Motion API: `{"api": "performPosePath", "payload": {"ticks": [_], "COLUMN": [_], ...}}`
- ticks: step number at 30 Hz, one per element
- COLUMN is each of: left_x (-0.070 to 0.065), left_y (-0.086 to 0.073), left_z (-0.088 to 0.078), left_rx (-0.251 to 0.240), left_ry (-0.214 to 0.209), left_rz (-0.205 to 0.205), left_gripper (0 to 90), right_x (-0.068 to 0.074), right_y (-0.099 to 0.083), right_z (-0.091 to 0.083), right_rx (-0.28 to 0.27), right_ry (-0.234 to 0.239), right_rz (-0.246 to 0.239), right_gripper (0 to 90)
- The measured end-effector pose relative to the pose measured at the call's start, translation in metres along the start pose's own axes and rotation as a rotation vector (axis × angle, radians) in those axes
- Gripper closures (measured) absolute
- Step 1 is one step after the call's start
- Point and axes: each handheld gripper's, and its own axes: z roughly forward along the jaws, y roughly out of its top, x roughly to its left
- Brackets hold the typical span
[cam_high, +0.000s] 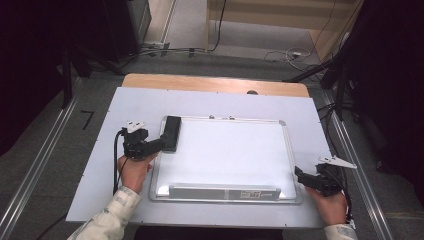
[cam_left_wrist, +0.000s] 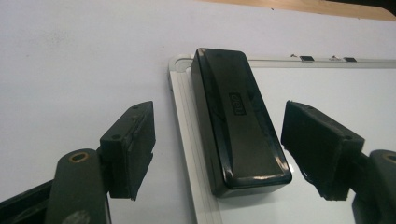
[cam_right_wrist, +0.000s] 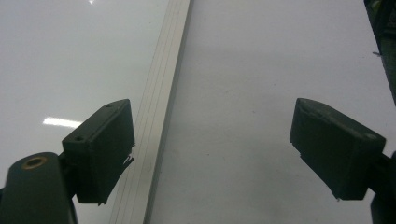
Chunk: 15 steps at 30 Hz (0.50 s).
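Our left gripper (cam_left_wrist: 219, 149) has its two black jaws spread apart, and the pads stand clear of the black eraser (cam_left_wrist: 238, 121) on either side, so nothing is grasped; the near end of the eraser sits between the fingertips without touching them. In the high view the left gripper (cam_high: 159, 145) comes in from the left edge of the whiteboard (cam_high: 230, 155), held in the person's left hand (cam_high: 134, 170), and its tips reach the eraser's (cam_high: 171, 133) near end.

The eraser is a long, glossy block lying flat on the whiteboard's upper left corner. Its long axis runs along the board's left frame (nearly parallel to it, tilted a little), with one short end toward the board's far rail and the other toward our left gripper. A small raised label sits on its top face, too blurred for us to read.

Our right gripper (cam_right_wrist: 212, 154) also stands released, jaws wide, with the whiteboard's right frame (cam_right_wrist: 154, 135) passing between them beside the left pad and nothing gripped. In the high view the right gripper (cam_high: 300, 175) rests just off the board's lower right corner, in the right hand (cam_high: 332, 205).

Along the board's near edge lies a grey tray strip (cam_high: 224, 192) bearing a printed sticker whose writing is too small to make out. The board lies on a white sheet (cam_high: 100, 190) over a wooden table (cam_high: 215, 83)
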Motion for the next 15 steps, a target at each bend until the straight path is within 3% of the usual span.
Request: {"api": "performPosePath", "payload": {"ticks": [15], "left_x": [0.012], "left_y": [-0.015], "left_z": [-0.019], "left_rx": [-0.027], "left_ry": [-0.003], "left_rz": [0.006], "left_gripper": [26.2], "right_x": [0.001], "right_y": [0.000], "right_z": [-0.003], "right_rx": [-0.019], "right_ry": [0.016], "right_rz": [-0.003], "right_gripper": [12.1]}}
